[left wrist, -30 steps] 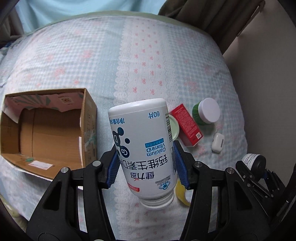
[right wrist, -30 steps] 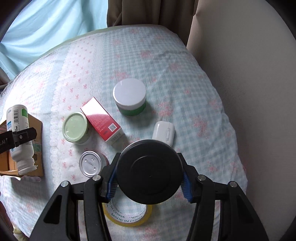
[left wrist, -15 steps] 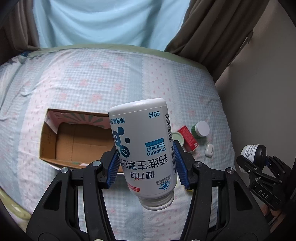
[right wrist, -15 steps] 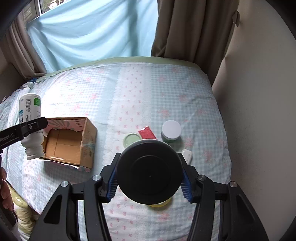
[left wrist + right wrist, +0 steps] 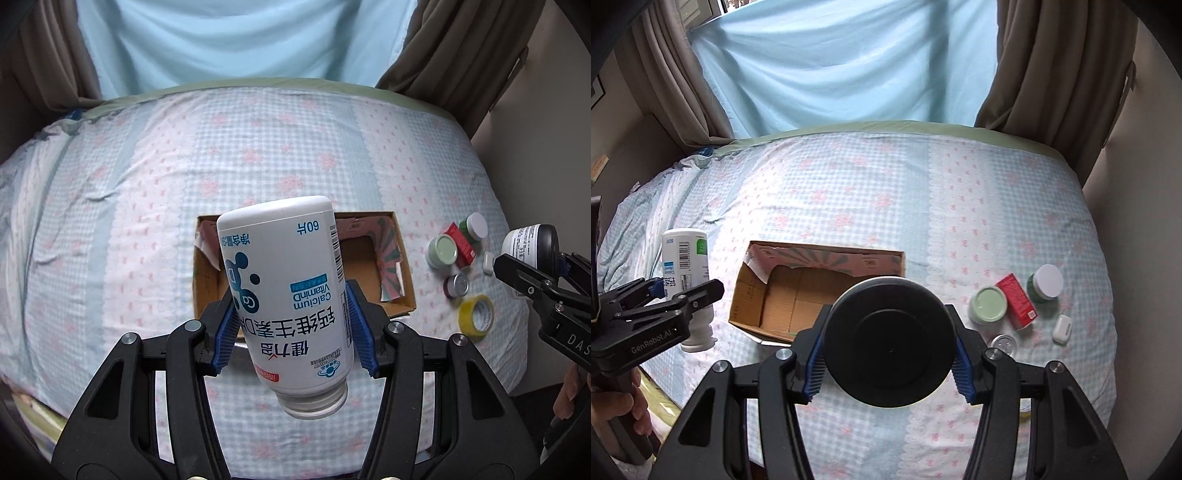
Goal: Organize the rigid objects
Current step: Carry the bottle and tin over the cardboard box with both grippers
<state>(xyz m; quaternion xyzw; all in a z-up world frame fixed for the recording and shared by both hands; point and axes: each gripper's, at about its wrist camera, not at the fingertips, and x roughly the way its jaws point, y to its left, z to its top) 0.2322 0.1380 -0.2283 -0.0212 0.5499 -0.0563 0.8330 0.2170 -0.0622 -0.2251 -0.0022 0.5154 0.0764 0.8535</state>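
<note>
progress early | left gripper [image 5: 291,325] clamped on white plastic calcium bottle [image 5: 284,284], held inverted above open brown cardboard box [image 5: 768,310] | right gripper [image 5: 888,354] clamped on black-lidded round jar [image 5: 888,339] | box looks empty | pale-green jar [image 5: 988,303], red carton [image 5: 1015,301], white-lidded green jar [image 5: 1047,284], white earbud case [image 5: 1062,328] left on bed [image 5: 871,184]

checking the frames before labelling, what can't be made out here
- Left wrist view: much of the cardboard box floor, hidden by the calcium bottle.
- Right wrist view: the yellow tape roll, mostly behind the right gripper; the black-lidded jar body, hidden by its lid.
- Both views: red carton print, too small.
</note>
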